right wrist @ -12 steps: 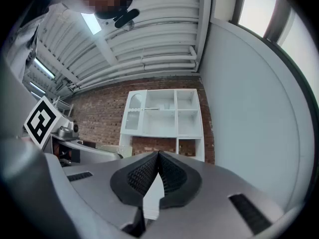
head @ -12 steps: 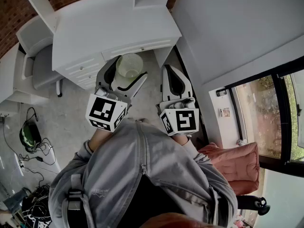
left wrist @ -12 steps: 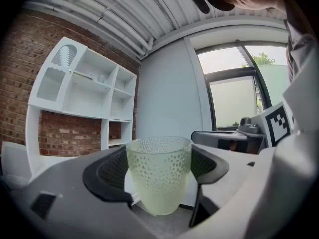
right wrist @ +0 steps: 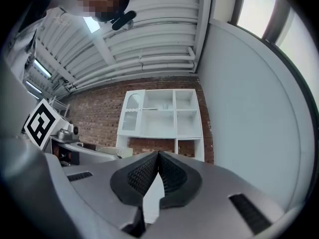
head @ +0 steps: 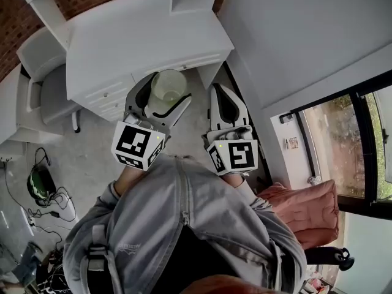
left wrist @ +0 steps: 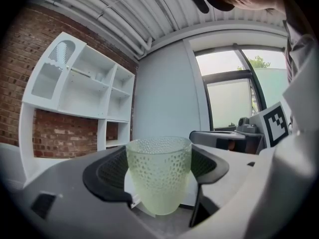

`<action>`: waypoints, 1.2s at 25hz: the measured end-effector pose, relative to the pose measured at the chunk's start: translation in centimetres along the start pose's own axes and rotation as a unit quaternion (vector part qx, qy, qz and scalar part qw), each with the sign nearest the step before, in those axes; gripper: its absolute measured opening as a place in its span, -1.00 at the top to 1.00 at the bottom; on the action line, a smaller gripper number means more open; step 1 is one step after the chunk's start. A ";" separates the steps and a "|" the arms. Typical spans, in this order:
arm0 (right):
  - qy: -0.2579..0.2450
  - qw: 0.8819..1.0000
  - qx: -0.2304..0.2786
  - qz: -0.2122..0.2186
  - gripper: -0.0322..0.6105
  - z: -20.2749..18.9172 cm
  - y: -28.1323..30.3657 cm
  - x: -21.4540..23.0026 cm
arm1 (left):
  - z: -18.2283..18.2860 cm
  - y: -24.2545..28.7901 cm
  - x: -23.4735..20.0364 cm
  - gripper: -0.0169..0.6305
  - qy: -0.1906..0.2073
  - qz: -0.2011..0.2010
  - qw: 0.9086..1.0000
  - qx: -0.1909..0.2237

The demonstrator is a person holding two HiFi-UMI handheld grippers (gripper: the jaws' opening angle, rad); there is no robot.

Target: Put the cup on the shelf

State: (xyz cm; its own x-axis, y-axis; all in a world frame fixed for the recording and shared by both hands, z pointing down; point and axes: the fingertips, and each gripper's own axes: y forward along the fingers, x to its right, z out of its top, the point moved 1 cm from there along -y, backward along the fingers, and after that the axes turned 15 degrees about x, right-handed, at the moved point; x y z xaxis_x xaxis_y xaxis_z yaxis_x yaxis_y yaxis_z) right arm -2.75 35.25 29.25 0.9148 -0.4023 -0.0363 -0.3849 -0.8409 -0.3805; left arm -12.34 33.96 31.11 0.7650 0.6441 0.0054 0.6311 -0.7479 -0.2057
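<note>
Greenish, see-through and dimpled all over, the cup [left wrist: 159,176] stood upright in the left gripper [head: 161,95]. The jaws were spread wide to take it, and their dark ribbed pads [left wrist: 107,171] pressed against its sides a little below the rim, so it was clamped off the ground. From above, its open mouth showed between the two grey jaws, out in front of the person and over the floor [head: 92,146], just short of the drawer fronts of the white counter [head: 141,35].

The right gripper [head: 222,97] was held level beside it, near but apart from the left one. Its jaws were closed together, pad against pad at the tips, with nothing held.

Ahead of both stood the white shelf [right wrist: 162,113], set against the brick wall [right wrist: 99,116] and well apart from the cup.
</note>
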 end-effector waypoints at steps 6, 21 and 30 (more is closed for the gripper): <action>-0.004 1.000 -0.002 -0.029 0.81 -0.8 0.8 0.2 | -0.3 0.4 -1.7 -0.22 -0.006 -0.019 1.000 0.001; 0.007 1.000 -0.006 -0.026 0.82 -4.5 6.4 5.0 | -2.8 7.0 -5.3 -0.22 -0.014 -0.020 1.000 0.001; 0.017 1.000 -0.003 0.006 0.81 -6.9 12.6 12.1 | -4.2 15.4 -7.7 -0.22 -0.008 0.006 1.000 0.005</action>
State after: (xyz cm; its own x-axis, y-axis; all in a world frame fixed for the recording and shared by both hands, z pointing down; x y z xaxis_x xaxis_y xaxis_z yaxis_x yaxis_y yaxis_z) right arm 2.61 17.29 30.39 0.9054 -0.4244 -0.0093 -0.3965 -0.8377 -0.3755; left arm -7.97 16.78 32.03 0.7702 0.6376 -0.0121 0.6207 -0.7539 -0.2154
